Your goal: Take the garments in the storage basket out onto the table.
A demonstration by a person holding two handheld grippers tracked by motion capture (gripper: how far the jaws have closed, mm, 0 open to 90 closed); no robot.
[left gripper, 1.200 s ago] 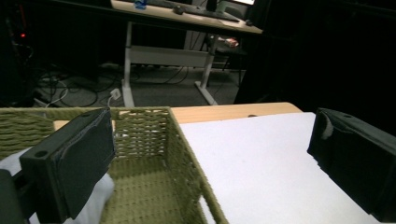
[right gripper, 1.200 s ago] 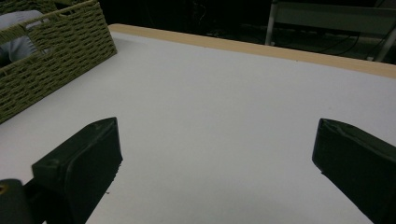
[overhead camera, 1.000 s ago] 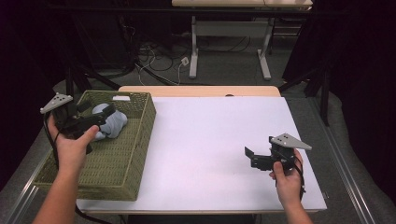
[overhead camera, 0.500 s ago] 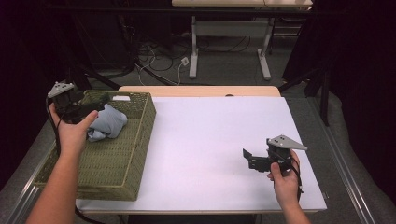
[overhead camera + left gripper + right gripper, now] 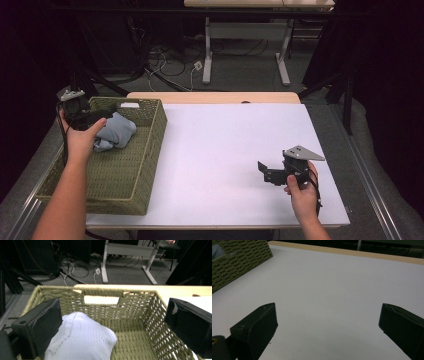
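White tabletop, wicker basket (image 5: 145,165). Inside its far end: soft, light cloth bundle (image 5: 80,340), best pinched mid-fold. Left gripper (image 5: 112,327) wide open, empty; right gripper (image 5: 266,170) likewise.

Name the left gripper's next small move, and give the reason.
Probably lift the left gripper back out of the woven green basket: its jaws stand wide open, and the pale bundled cloth already lies in the basket, touching one jaw at most.
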